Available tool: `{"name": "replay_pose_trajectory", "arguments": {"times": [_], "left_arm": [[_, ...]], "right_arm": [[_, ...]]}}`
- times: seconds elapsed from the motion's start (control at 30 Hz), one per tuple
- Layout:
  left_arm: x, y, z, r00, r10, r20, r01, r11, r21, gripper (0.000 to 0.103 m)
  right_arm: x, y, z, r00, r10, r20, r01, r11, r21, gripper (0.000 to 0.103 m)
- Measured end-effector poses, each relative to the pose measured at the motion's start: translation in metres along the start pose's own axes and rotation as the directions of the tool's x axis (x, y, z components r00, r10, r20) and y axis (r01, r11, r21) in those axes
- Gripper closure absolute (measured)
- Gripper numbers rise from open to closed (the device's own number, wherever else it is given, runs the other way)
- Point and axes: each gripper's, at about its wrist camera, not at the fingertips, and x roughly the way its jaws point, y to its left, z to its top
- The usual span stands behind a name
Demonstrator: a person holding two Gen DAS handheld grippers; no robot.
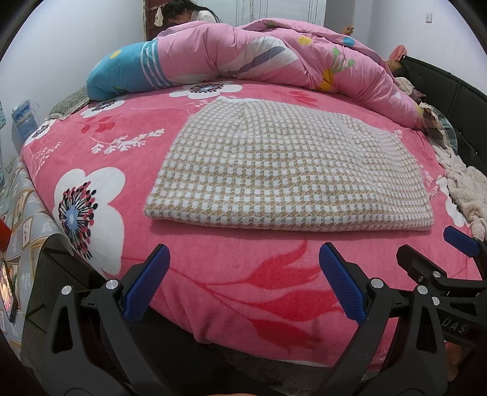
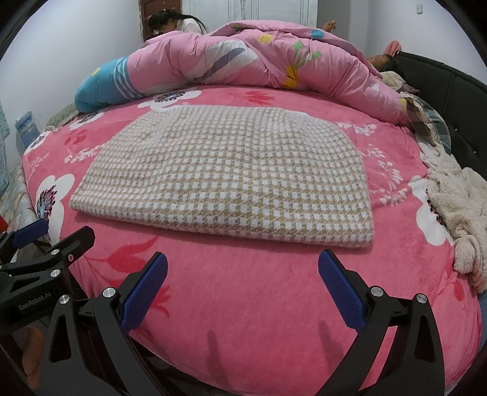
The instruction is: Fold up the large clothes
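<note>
A beige-and-white houndstooth garment (image 1: 283,170) lies folded into a flat rectangle on the pink floral bed cover (image 1: 237,268); it also shows in the right wrist view (image 2: 225,176). My left gripper (image 1: 243,280) is open and empty, hovering over the bed's near edge, short of the garment's near fold. My right gripper (image 2: 243,283) is open and empty, also short of the near fold. The right gripper shows at the right of the left wrist view (image 1: 432,256); the left gripper shows at the left of the right wrist view (image 2: 51,237).
A pink quilt (image 1: 258,54) is heaped along the far side of the bed. A cream fleece cloth (image 2: 456,207) lies at the right edge by the black headboard (image 2: 450,91). A person (image 1: 185,12) sits beyond the quilt. The bed's front edge (image 2: 258,365) drops off below my grippers.
</note>
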Motion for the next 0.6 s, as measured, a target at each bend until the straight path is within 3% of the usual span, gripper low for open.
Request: {"name": "replay_pose_trajectory", "arguments": {"times": [0.6], "left_arm": [[0.0002, 0.0029, 0.0036, 1.0, 0.009, 0.003, -0.009, 1.0, -0.005, 0.008]], "right_arm": [[0.0017, 0.0021, 0.0001, 1.0, 0.004, -0.001, -0.004, 1.0, -0.005, 0.007]]}}
